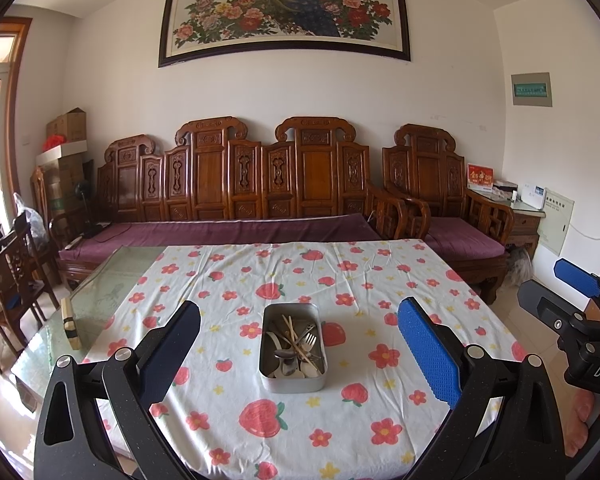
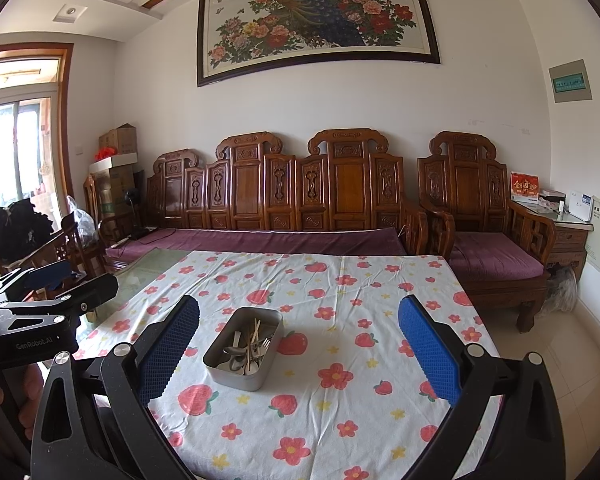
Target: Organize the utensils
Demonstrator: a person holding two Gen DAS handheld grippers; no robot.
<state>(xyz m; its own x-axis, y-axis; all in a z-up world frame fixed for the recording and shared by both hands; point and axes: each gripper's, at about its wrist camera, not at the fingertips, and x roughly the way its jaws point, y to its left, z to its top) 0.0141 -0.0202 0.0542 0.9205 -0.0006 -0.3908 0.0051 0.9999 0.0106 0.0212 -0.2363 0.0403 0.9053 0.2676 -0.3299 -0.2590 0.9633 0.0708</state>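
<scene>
A rectangular metal tin (image 1: 269,376) (image 2: 220,368) sits in the middle of the strawberry-print tablecloth (image 1: 340,280) (image 2: 360,288). Inside it lie mixed utensils (image 1: 294,346) (image 2: 246,348): spoons, a fork and wooden chopsticks, piled loosely. My left gripper (image 1: 300,356) is open, held above the near part of the table, with the tin between and beyond its blue pads. My right gripper (image 2: 298,354) is also open and empty; the tin lies slightly left of its centre. In the left wrist view the right gripper (image 1: 580,292) shows at the right edge.
The cloth covers a glass-topped table (image 1: 112,280) with bare glass at the left. A carved wooden sofa (image 1: 236,184) with purple cushions stands behind it, an armchair (image 2: 484,216) at the right. Wooden chairs (image 1: 16,280) and stacked boxes (image 1: 66,152) stand to the left.
</scene>
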